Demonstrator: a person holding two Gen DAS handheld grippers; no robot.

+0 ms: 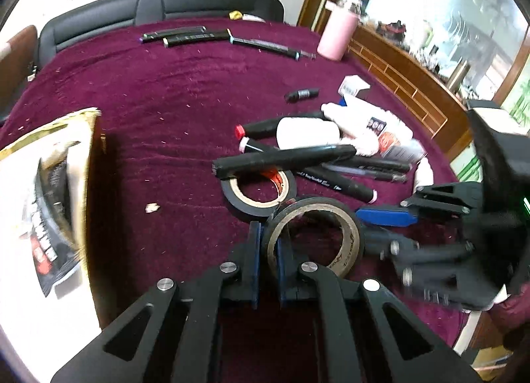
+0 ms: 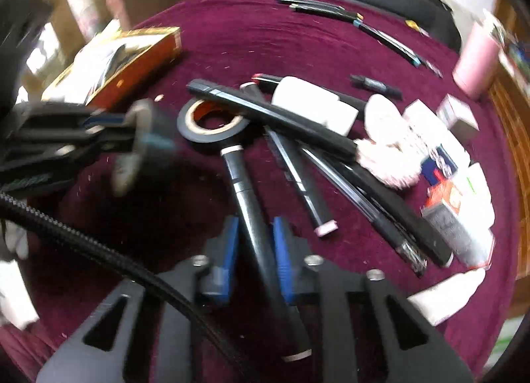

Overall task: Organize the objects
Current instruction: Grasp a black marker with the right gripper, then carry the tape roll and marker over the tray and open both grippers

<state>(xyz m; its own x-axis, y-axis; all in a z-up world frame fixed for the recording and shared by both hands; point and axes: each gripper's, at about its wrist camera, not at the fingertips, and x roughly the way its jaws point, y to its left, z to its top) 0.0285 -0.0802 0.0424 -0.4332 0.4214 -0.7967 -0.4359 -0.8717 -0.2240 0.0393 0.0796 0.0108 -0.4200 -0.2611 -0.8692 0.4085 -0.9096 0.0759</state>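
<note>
A table (image 1: 172, 91) draped in dark red plush cloth is carrying all the clutter, with a black padded seat (image 1: 159, 9) lying along its far edge. At the left of the table a large printed box (image 1: 49, 184) with a gold rim is resting flat. Near the far right corner a pink bottle (image 1: 338, 35) is standing upright.

In the middle a pile is crowding the working area: a long black stick (image 1: 285, 158) is lying across a flat roll of black tape (image 1: 258, 191), and a white block (image 1: 308, 133), a fluffy pink brush head (image 2: 387, 151) and several black markers (image 2: 298, 181) are overlapping behind and beside it. Small printed cartons (image 2: 453, 214) are sitting at the right end of the pile. Three more pens (image 1: 185, 35) are lying in a row near the far edge, well apart from the pile, and a short black marker (image 1: 302, 94) is lying alone between the two groups.

The left gripper (image 1: 267, 244) is clamping the wall of a second tape roll (image 1: 314, 237), which is tilting up on edge just in front of the flat roll; one finger is sitting inside the ring and one outside.

The right gripper (image 2: 255, 240) is closing its blue pads on the barrel of a black marker (image 2: 246, 191), whose white-banded tip is touching the flat roll; neighbouring markers are lying just beside it on the right.
</note>
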